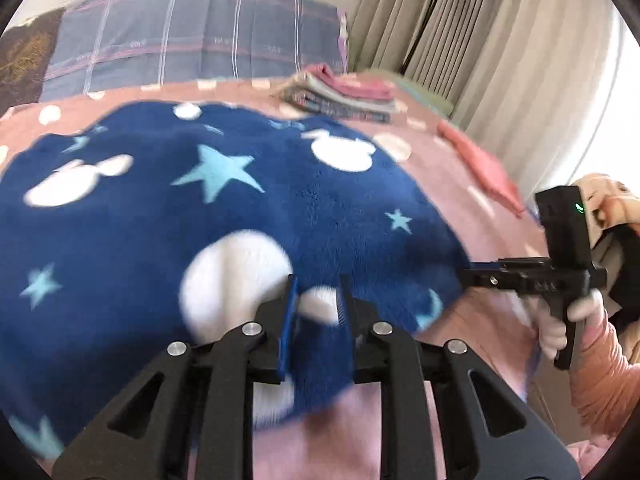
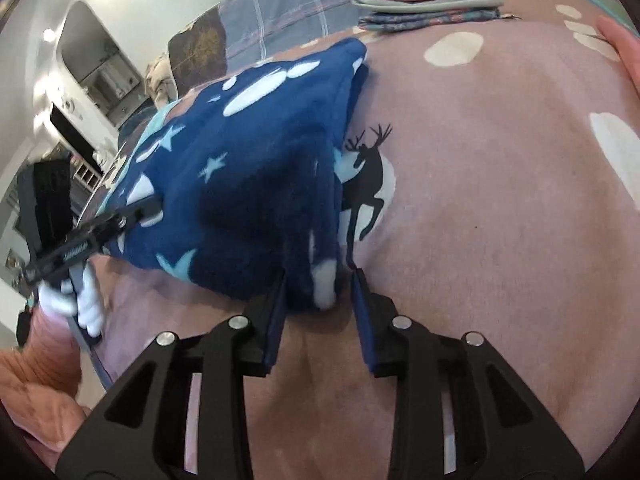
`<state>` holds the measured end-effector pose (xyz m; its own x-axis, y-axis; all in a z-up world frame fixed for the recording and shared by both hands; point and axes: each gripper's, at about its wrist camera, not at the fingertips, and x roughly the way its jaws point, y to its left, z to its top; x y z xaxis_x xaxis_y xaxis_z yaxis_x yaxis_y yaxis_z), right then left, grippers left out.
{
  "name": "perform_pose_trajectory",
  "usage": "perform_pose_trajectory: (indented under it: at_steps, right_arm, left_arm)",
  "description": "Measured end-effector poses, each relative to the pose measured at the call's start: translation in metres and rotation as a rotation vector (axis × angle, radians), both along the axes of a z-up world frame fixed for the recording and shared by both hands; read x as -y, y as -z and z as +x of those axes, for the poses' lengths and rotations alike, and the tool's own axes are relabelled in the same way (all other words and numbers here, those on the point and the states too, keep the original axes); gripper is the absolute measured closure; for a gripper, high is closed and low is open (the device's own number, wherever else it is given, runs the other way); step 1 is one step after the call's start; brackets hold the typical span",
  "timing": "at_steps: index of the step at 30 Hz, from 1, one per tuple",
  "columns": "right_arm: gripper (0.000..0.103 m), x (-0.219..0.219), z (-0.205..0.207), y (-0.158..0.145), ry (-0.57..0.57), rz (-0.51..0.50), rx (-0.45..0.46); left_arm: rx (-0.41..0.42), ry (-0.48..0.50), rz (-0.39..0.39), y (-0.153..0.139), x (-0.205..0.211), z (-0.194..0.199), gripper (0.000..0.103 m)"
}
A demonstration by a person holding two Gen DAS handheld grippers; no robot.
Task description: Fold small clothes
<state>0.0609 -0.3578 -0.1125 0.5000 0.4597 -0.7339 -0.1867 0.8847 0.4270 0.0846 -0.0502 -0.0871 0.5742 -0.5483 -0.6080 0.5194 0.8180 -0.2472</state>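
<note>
A navy fleece garment (image 1: 224, 208) with white shapes and pale blue stars lies spread on the pink bedspread (image 1: 452, 160). My left gripper (image 1: 318, 292) has its near edge between the fingers, jaws narrowed on the fabric. In the right wrist view the same garment (image 2: 248, 184) is bunched and lifted at its near corner, which sits between my right gripper's (image 2: 320, 292) fingers, jaws slightly apart around it. The right gripper also shows in the left wrist view (image 1: 468, 276), its tip at the garment's right edge. The left gripper shows in the right wrist view (image 2: 154, 210), gripping the garment's left edge.
A stack of folded clothes (image 1: 344, 96) (image 2: 428, 0) sits at the far side of the bed. A plaid pillow (image 1: 192, 36) lies behind it. A pink folded cloth (image 1: 480, 168) lies near the right edge. Curtains (image 1: 460, 40) hang to the right. A deer print (image 2: 368, 176) marks the bedspread.
</note>
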Motion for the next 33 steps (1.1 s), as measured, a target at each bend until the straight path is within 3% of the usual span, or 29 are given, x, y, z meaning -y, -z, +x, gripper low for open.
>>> perform_pose_trajectory:
  at_steps: [2,6,10,15,20,26,33]
  right_arm:
    - [0.070,-0.006,-0.008,-0.030,0.028,-0.061,0.089]
    - [0.065,-0.039,-0.015,-0.076,-0.001,-0.121,0.231]
    - [0.062,-0.092,0.000,-0.092,-0.089,-0.128,0.256]
    - [0.062,-0.171,0.033,-0.094,-0.193,-0.162,0.245]
    - [0.060,-0.264,0.073,-0.101,-0.305,-0.181,0.232]
    - [0.054,-0.351,0.127,-0.096,-0.361,-0.241,0.162]
    - [0.054,-0.440,0.190,-0.079,-0.370,-0.403,0.146]
  left_arm:
    - [0.075,-0.013,-0.004,-0.012,-0.014,-0.021,0.066]
    - [0.142,-0.124,-0.027,-0.025,-0.071,-0.041,0.062]
    - [0.130,-0.301,-0.069,-0.023,-0.146,-0.051,0.062]
    - [0.091,-0.408,-0.132,-0.010,-0.211,-0.068,0.063]
    - [0.046,-0.376,-0.232,0.002,-0.235,-0.060,0.062]
    - [-0.004,-0.291,-0.250,0.014,-0.231,-0.026,0.060]
    - [-0.020,-0.187,-0.317,0.019,-0.230,-0.009,0.060]
